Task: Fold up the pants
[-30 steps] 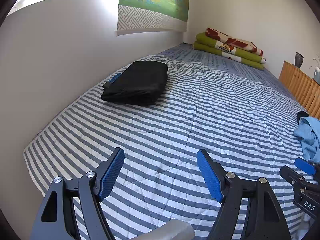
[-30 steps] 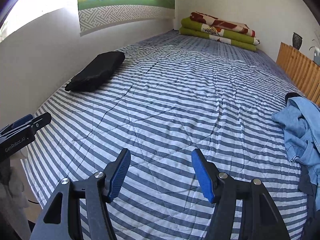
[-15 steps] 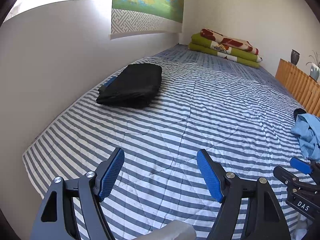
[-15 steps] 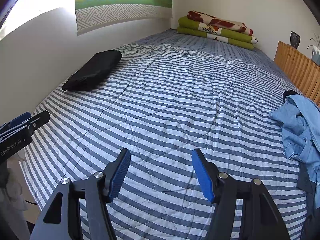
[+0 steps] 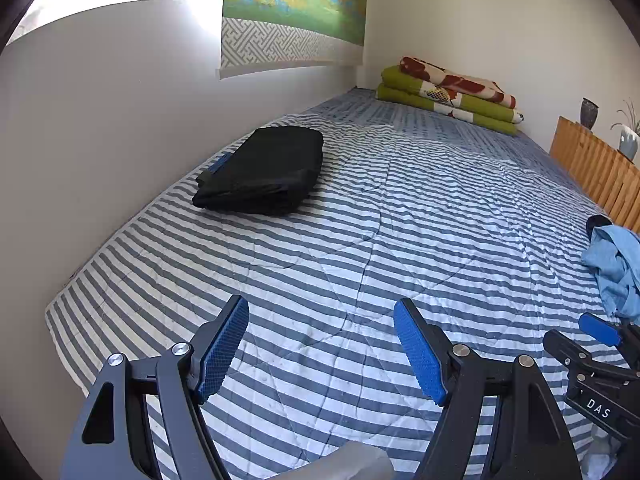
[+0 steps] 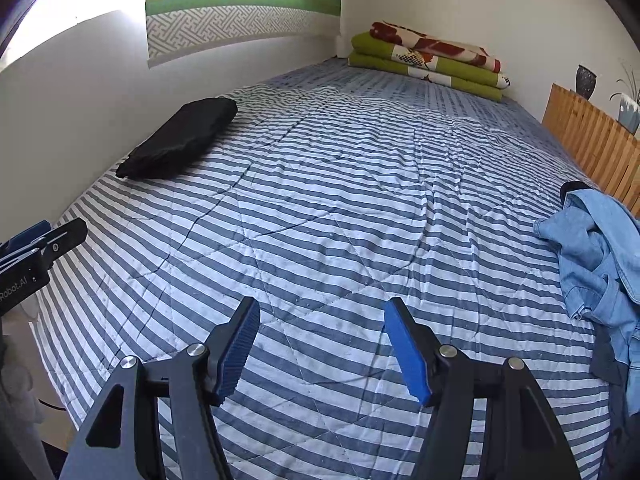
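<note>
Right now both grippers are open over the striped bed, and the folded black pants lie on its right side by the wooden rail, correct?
Not quite. The folded black pants lie on the bed's left side by the white wall, as the right wrist view shows. Both grippers, left gripper and right gripper, are open.

Both views tilt up a little

Ahead of the fingers, the black folded pants point(image 5: 262, 172) and denim heap point(image 6: 600, 256) sit slightly lower in view; more far wall shows.
</note>
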A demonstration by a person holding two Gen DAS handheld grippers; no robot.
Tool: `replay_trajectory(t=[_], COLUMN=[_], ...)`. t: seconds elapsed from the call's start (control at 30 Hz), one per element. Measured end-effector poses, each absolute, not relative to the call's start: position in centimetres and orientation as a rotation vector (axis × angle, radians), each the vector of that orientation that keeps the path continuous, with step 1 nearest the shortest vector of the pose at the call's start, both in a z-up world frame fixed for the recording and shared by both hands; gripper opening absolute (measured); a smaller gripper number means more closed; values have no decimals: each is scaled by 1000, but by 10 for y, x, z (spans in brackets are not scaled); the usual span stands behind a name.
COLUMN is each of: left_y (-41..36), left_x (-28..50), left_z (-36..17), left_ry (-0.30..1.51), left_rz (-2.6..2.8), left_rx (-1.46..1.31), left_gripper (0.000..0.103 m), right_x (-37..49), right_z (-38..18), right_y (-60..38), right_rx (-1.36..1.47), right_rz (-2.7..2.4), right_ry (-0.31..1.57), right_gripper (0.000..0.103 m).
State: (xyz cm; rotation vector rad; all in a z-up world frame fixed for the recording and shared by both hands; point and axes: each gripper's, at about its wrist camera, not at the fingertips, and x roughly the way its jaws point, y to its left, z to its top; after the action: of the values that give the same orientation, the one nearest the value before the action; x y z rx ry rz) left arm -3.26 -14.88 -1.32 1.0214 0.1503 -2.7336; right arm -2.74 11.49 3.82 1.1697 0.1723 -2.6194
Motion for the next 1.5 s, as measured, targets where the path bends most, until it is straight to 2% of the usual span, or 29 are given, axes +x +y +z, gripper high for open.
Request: replay_trajectory(t=[0.3, 1.5], left_y=[-146, -142], left_x=[-33, -33], left_z=[-15, -13], left_ry=[145, 136], left_rz=[-2738, -2750], left_rx=[1033, 1045], left_gripper=[78, 78], right_x=[-28, -28], right_z=[38, 35], right_y=[117, 113], right_rx=[1162, 1197], right_rz=[-2674, -2662], right_ry=[190, 158], right_gripper=[68, 69])
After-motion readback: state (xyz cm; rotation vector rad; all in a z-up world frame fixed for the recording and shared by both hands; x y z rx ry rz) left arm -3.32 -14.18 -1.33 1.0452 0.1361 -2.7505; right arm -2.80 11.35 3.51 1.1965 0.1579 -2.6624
